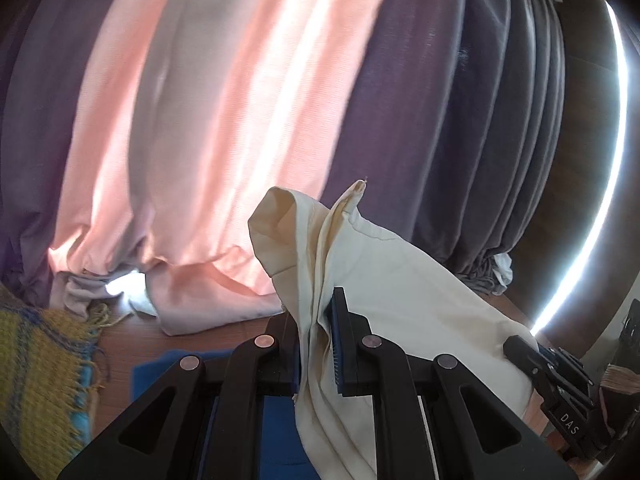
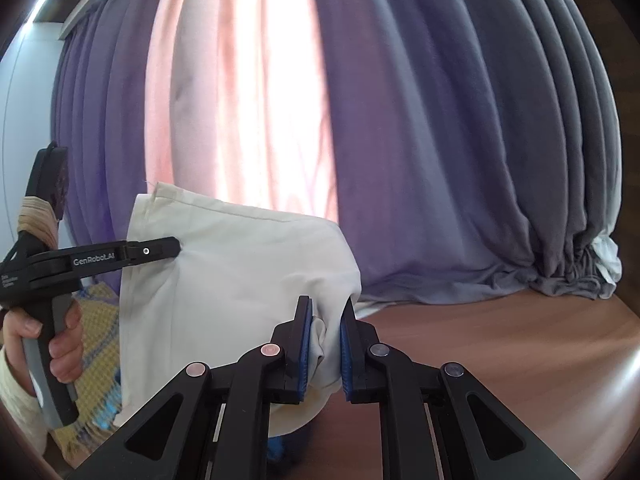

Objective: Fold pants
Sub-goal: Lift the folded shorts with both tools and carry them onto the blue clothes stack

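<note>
Cream pants [image 1: 404, 292] hang lifted in the air between both grippers. My left gripper [image 1: 316, 344] is shut on a bunched edge of the pants, with cloth standing up above the pads. My right gripper [image 2: 326, 344] is shut on the other end of the pants [image 2: 240, 272], and cloth shows between its blue pads [image 2: 305, 344]. In the right wrist view the left gripper [image 2: 176, 248] pinches the cloth's upper left part. In the left wrist view the right gripper [image 1: 516, 346] grips the far right of the cloth.
A wooden floor [image 2: 500, 352] lies below. Purple and pink curtains [image 2: 400, 140] hang close behind, bunched on the floor. A yellow woven mat [image 1: 40, 368] with fringe lies at the left. A blue cloth [image 1: 276, 416] lies under the left gripper.
</note>
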Available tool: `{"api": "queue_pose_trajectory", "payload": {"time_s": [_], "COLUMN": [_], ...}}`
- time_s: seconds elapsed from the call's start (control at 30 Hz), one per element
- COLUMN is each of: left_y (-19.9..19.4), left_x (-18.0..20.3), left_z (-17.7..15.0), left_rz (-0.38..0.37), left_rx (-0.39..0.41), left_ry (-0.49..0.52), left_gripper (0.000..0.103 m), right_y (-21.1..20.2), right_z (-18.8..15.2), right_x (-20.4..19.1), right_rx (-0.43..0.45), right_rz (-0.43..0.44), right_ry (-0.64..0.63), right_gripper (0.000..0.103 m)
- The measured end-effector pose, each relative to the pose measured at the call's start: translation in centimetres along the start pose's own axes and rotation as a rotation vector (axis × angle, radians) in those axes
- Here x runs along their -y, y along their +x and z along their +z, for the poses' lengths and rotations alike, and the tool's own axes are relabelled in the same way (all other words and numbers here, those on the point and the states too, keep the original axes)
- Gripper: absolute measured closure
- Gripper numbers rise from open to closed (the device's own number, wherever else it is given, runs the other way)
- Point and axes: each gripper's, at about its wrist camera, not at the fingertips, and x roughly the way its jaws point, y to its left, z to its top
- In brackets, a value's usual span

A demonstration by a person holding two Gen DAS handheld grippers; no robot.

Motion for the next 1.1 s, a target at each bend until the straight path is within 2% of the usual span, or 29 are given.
{"api": "queue_pose_trajectory", "payload": {"time_s": [0.33, 0.57, 0.73, 0.8, 0.9, 1.0, 1.1], "left_y": [0.8, 4.0, 5.0, 5.1, 5.3, 5.3, 5.1], "left_x": [-6.1, -8.8, -9.6, -9.8, -9.9, -9.8, -9.8], "left_z": [0.6, -1.3, -2.7, -2.8, -2.9, -3.1, -3.2], "left_rz": [0.07, 0.049, 0.034, 0.032, 0.035, 0.05, 0.072], "left_rx": [-0.092, -0.199, -0.231, -0.234, -0.247, -0.27, -0.288], "left_ry": [0.045, 0.059, 0.051, 0.05, 0.07, 0.111, 0.14], "left_gripper": [0.09, 0.09, 0.09, 0.09, 0.089, 0.088, 0.085], "right_y": [4.8, 7.6, 8.3, 8.6, 8.3, 7.5, 7.1], "right_z": [-0.4, -3.2, -5.0, -5.6, -6.3, -6.5, -7.2], "right_x": [-5.4, -8.2, -8.0, -7.9, -7.8, -7.9, -8.1], "right_rx": [-0.077, -0.173, -0.252, -0.296, -0.338, -0.339, -0.374], "right_rz": [0.051, 0.04, -0.005, -0.027, -0.12, -0.201, -0.207], "right_ry": [0.027, 0.021, 0.055, 0.077, 0.093, 0.086, 0.107], "right_gripper": [0.089, 0.089, 0.088, 0.075, 0.064, 0.055, 0.054]}}
